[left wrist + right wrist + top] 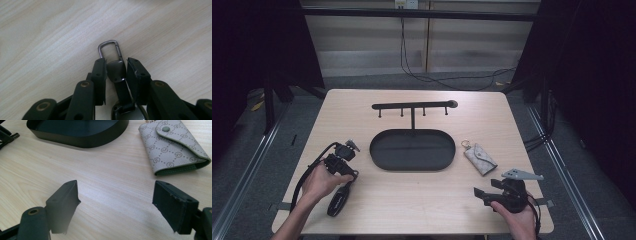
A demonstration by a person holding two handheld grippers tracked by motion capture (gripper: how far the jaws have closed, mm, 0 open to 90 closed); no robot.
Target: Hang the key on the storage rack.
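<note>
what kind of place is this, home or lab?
Probably a lab recording rig: a bare wooden table ringed by black curtains, loose cables on the floor behind, staged key rack with tray.

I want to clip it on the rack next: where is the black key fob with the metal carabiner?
The black key fob with the metal carabiner lies on the wooden table at its near left, clamped in the left gripper.

Key fob (125, 110) cut off at the 6 o'clock edge, strap partly hidden between the jaws. Tray (82, 132) cropped at 12 o'clock. Pouch (172, 147) ring cut off at 12 o'clock.
</note>
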